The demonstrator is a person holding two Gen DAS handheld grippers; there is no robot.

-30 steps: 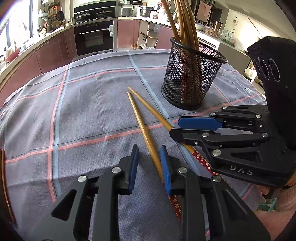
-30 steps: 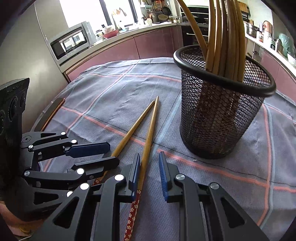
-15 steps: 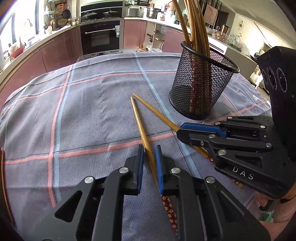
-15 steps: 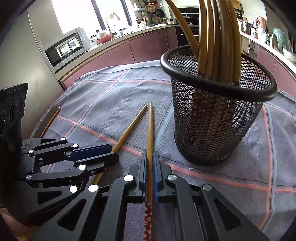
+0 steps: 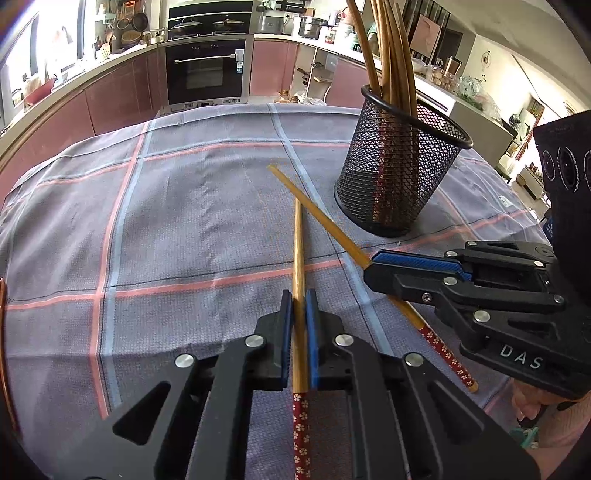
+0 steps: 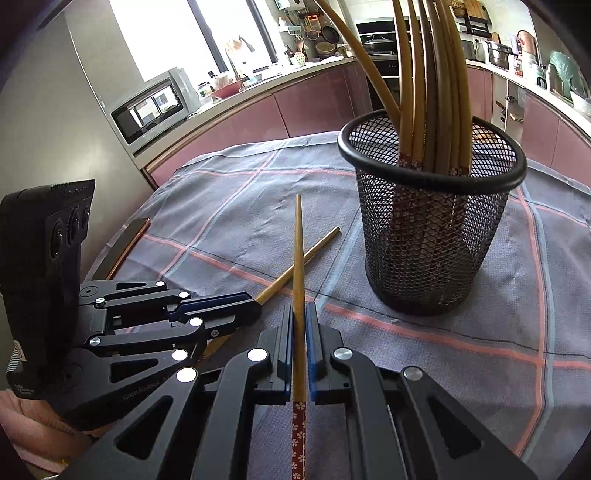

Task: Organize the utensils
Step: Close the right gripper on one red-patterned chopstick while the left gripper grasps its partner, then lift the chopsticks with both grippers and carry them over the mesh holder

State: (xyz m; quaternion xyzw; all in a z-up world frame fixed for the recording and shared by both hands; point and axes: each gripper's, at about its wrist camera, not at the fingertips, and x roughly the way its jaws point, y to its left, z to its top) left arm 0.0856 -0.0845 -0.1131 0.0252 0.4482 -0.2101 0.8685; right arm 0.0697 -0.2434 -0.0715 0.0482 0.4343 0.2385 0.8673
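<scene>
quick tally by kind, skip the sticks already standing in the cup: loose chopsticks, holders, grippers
wooden chopsticks with red flowered ends: 2, one clamped in each gripper
black wire mesh holder: 1
black two-finger grippers, left gripper and right gripper: 2
total: 5

A home kitchen was indicated by a built-in oven (image 5: 205, 70), a microwave (image 6: 151, 107), pink cabinets (image 6: 306, 107) and countertop cookware (image 5: 312, 26).
</scene>
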